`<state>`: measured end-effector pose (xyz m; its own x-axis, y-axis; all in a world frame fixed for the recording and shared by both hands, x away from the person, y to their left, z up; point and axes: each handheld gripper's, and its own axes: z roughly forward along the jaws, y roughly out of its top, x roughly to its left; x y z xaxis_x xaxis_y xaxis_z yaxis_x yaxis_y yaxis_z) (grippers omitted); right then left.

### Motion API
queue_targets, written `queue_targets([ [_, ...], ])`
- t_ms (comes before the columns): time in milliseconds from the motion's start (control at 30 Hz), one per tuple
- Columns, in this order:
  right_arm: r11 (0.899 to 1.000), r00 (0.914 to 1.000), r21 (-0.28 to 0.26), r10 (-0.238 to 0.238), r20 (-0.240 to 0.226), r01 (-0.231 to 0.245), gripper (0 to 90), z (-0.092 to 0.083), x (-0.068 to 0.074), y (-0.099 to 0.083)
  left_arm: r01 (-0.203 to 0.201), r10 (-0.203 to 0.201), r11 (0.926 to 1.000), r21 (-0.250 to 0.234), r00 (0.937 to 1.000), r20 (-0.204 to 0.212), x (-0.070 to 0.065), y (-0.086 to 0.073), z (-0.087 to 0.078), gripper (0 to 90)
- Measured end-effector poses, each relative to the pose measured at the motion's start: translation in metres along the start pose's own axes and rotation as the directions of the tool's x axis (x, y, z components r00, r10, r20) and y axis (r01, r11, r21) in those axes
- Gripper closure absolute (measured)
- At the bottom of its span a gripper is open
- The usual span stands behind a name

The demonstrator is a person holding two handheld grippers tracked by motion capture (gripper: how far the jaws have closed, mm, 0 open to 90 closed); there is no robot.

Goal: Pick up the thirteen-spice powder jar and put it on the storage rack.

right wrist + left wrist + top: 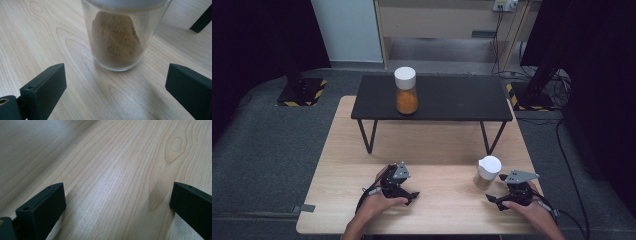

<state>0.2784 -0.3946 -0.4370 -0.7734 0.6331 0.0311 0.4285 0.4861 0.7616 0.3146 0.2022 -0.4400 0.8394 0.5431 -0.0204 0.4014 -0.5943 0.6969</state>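
A glass jar of brown powder [487, 172] with a white lid stands near the right front of the wooden table [432, 145]. My right gripper [494, 199] rests just to the jar's near right, open. In the right gripper view the jar [117, 42] stands upright a short way ahead of the gripper [116, 68], beyond its wide-apart jaws and not between them. My left gripper [412, 196] lies at the table's front left, open, with bare wood between its jaws in the left gripper view [117, 187]. A taller jar of orange powder [406, 92] with a white lid stands on a low black shelf [452, 100].
The black shelf spans the back half of the table on thin angled legs [368, 136]; one leg [202, 20] shows past the brown jar. Two dark stands with striped bases [302, 92] [532, 95] sit on the grey floor beyond.
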Motion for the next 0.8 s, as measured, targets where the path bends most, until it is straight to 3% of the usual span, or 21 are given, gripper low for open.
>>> queue_targets([
  [467, 0.998, 1.0, -0.061, -0.001, -0.006, 0.0, 4.8, -0.004, -0.002, 0.005, -0.003, 0.003, 1.0, 0.002, 1.0, 0.0, 0.0, 0.0, 0.0, 0.0],
  [800, 0.997, 0.9998, -0.07, -0.013, -0.015, 0.012, 5.3, -0.004, -0.003, 0.011, -0.003, 0.003, 1.0, 0.002, 1.0, 0.0, 0.0, 0.0, 0.0, 0.0],
])
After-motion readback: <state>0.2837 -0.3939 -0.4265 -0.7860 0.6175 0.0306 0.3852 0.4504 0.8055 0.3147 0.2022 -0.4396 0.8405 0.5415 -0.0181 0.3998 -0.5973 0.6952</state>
